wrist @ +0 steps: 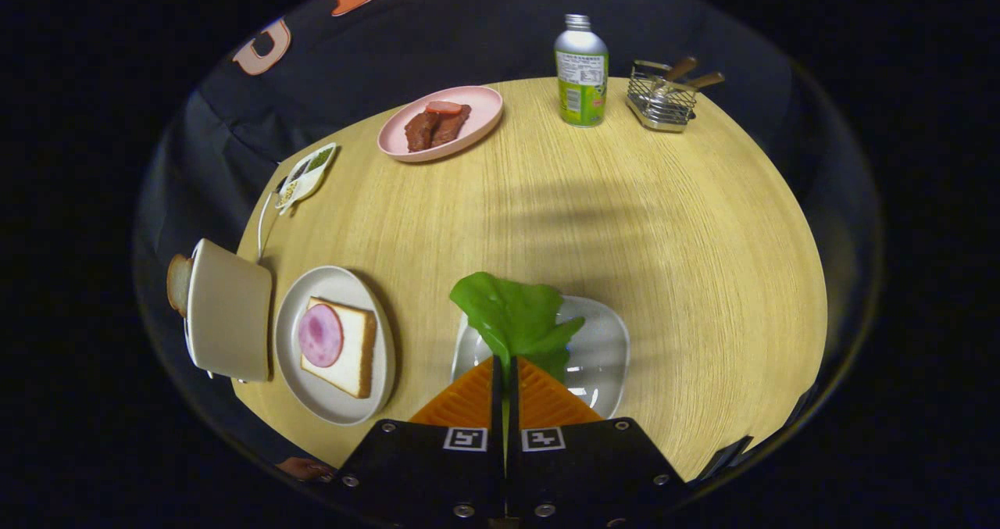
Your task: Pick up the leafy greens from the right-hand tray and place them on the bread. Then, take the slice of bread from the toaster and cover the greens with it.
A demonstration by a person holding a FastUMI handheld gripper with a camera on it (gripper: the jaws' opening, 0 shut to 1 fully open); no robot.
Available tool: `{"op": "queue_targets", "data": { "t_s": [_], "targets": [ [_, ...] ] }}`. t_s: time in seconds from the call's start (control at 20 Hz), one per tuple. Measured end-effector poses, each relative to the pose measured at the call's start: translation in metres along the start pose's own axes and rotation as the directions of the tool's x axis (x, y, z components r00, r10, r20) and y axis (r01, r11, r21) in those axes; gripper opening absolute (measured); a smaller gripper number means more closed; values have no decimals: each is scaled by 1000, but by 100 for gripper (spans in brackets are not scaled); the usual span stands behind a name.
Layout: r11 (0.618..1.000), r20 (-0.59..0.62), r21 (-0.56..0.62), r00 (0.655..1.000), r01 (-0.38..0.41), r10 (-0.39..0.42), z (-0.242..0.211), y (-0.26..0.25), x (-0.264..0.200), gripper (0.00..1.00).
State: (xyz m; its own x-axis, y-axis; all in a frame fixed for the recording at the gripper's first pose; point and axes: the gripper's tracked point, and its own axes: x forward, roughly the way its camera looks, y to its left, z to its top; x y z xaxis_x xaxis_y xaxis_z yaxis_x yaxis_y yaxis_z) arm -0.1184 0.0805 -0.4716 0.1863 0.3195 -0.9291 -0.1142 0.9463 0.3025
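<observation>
Green leafy greens [516,318] stand pinched between the two fingers of the tool [505,373], which are closed on the lower part of the leaf with only a thin gap left between them. Most of the leaf spreads upward and just ahead of the fingertips, over the pale right-hand tray [605,349], which lies directly beneath and beyond the fingers on the wooden worktop [664,224]. Whether the leaf touches the tray cannot be told.

To the left of the tool, a round plate [332,404] carries a slice of bread [348,349] topped with a pink round of meat [320,336]; the plate is near the tray but apart from it. Further left, at the worktop's edge, stands the toaster [228,310], with a slice of toast [178,283] projecting from its far side.

Well beyond the fingers, a pink plate [476,119] bears brown meat pieces [436,126] and a red slice [444,108]. A small divided dish [305,176] lies between the pink plate and the toaster. At the far right of the worktop stand a metal bottle [581,68] with a green label and, just beside it, a wire basket [662,95] holding wooden-handled utensils [691,74].
</observation>
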Motion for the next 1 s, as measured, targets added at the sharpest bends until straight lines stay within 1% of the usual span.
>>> {"op": "queue_targets", "data": {
  "t_s": [0.15,0.4,0.7,1.0],
  "targets": [
    [999,20,-15,999,-37,38,12,29,-8,2],
    [992,18,-88,996,-91,93,20,79,-10,2],
    [976,-19,-178,992,-127,125,16,129,8,2],
    [965,-59,-214,988,-149,140,6,163,31,3]
  ]
}}
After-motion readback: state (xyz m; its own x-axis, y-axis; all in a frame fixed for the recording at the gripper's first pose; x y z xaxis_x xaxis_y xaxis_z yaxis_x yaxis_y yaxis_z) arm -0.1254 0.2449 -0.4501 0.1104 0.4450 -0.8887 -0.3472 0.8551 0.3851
